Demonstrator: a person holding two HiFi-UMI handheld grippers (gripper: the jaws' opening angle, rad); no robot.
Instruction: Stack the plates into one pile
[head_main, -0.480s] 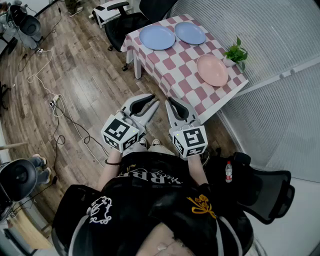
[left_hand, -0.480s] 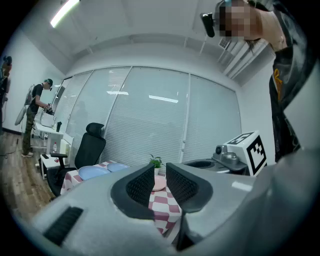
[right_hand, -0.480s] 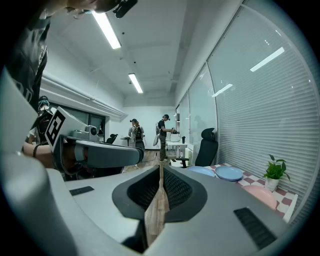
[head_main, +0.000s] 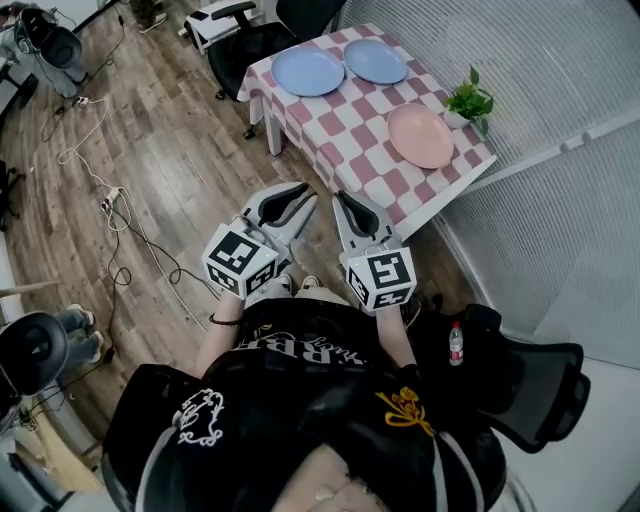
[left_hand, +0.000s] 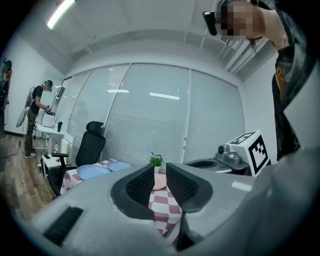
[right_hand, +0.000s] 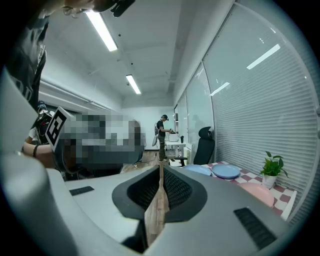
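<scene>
The left claw (head_main: 303, 200) and right claw (head_main: 342, 203) are hovering clenched and empty, with the plates (head_main: 420, 135) ahead looking stiff, slick and breakable, probably best pinched at the rim.

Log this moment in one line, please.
left gripper: shut, empty | right gripper: shut, empty | blue plates, pink plate: unstacked on table

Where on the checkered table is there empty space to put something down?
The biggest bare patch of the checkered table is its middle, between the blue plates and the pink plate. A smaller strip runs along the near end, past the pink plate. The corner by the potted plant is crowded: plant and pink plate sit close together.
</scene>
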